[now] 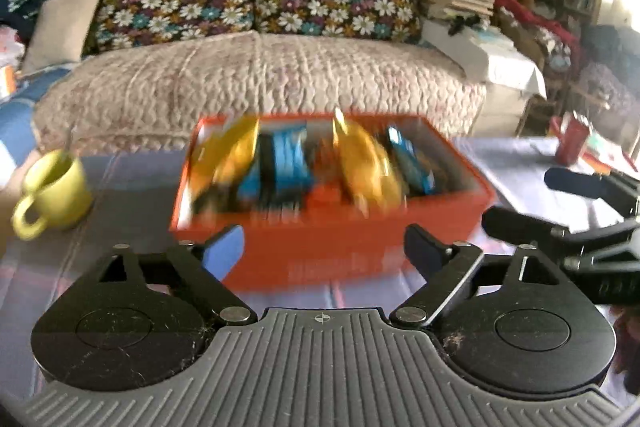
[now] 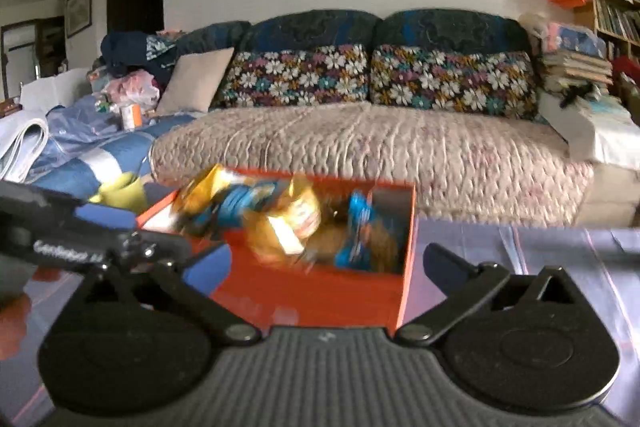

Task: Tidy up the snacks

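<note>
Mug (image 1: 52, 189), yellow-green with something thin standing in it, sits near the left edge of the table (image 1: 512, 163), which wears a pale blue-lilac striped cloth. Just right of it, around the middle of the table, stands the orange box (image 1: 332, 247), open on top and packed with snack packets (image 1: 360, 167): yellow bags and blue packs standing on edge, with something orange low between them; all of it is blurred. A red cup (image 1: 570, 145) stands close to the far right corner.

The left gripper (image 1: 324, 251) has its jaws spread wide with nothing between the blue pads; they hang apart in front of the box's near wall, and whether they touch it cannot be told. The right gripper (image 1: 520, 205) comes in at the right edge of the left wrist view, just beside the box's right end, its fingers parted too.

In the right wrist view the left gripper (image 2: 112, 223) shows at the left by the box (image 2: 320, 297), and the right gripper (image 2: 326, 265) has its jaws wide apart on either side of the box's near corner, gripping nothing. Beyond the far edge stands a sofa (image 2: 360, 143) with flowered cushions
</note>
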`<state>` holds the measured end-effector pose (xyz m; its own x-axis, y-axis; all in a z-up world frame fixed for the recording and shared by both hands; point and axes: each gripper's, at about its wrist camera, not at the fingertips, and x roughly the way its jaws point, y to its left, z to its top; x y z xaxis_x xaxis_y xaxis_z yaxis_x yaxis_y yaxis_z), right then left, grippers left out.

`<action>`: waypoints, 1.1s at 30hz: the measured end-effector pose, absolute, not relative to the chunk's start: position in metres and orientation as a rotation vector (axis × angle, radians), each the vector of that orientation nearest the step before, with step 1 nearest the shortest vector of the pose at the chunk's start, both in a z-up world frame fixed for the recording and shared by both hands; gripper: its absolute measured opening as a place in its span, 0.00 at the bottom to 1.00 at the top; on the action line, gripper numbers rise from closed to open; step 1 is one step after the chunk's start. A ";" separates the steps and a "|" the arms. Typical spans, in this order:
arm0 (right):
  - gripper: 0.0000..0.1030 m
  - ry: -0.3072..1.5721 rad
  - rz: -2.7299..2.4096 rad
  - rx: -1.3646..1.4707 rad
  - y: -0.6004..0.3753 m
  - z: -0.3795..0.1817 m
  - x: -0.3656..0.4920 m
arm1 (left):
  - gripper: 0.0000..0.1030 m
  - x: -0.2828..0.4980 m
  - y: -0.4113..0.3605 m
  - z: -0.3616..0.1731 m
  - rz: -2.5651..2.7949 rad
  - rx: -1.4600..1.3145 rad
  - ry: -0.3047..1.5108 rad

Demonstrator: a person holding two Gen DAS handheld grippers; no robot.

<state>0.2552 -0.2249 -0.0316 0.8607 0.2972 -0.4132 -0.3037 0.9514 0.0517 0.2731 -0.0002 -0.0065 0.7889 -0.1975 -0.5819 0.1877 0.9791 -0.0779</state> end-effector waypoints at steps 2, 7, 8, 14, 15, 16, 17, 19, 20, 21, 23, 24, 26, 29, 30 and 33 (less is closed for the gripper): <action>0.99 0.463 0.296 0.004 -0.224 -0.038 0.228 | 0.69 0.236 -0.001 -0.014 -0.193 0.015 0.642; 1.00 0.545 0.245 0.070 -0.222 -0.049 0.162 | 0.77 0.158 0.002 -0.030 -0.147 0.032 0.701; 1.00 0.555 0.235 0.082 -0.220 -0.050 0.151 | 0.77 0.146 0.002 -0.031 -0.146 0.027 0.709; 1.00 0.610 0.166 0.110 -0.204 -0.044 0.091 | 0.77 0.079 0.006 -0.029 -0.125 0.019 0.692; 1.00 0.603 0.165 0.100 -0.202 -0.041 0.083 | 0.77 0.068 0.007 -0.027 -0.124 0.009 0.684; 1.00 0.586 0.166 0.084 -0.198 -0.038 0.073 | 0.77 0.059 0.009 -0.026 -0.122 0.000 0.678; 1.00 0.571 0.165 0.071 -0.196 -0.034 0.064 | 0.77 0.049 0.009 -0.024 -0.121 -0.005 0.671; 1.00 0.554 0.151 0.061 -0.193 -0.028 0.047 | 0.77 0.032 0.009 -0.021 -0.118 -0.008 0.660; 1.00 0.551 0.145 0.061 -0.192 -0.025 0.041 | 0.77 0.025 0.008 -0.018 -0.114 -0.009 0.653; 1.00 0.547 0.140 0.061 -0.191 -0.022 0.034 | 0.77 0.016 0.007 -0.016 -0.111 -0.007 0.644; 1.00 0.543 0.129 0.062 -0.191 -0.017 0.023 | 0.76 0.004 0.005 -0.010 -0.118 0.001 0.622; 1.00 0.539 0.126 0.063 -0.192 -0.015 0.018 | 0.76 -0.001 0.004 -0.007 -0.121 0.005 0.611; 1.00 0.521 0.118 0.070 -0.195 -0.011 0.006 | 0.76 -0.014 0.001 0.001 -0.126 0.009 0.580; 1.00 0.498 0.096 0.071 -0.201 -0.004 -0.011 | 0.76 -0.032 -0.001 0.014 -0.133 0.010 0.528; 1.00 0.487 0.091 0.073 -0.202 -0.002 -0.016 | 0.76 -0.036 -0.001 0.019 -0.134 0.009 0.512; 1.00 0.461 0.074 0.083 -0.210 0.007 -0.022 | 0.76 -0.043 -0.006 0.030 -0.126 0.030 0.470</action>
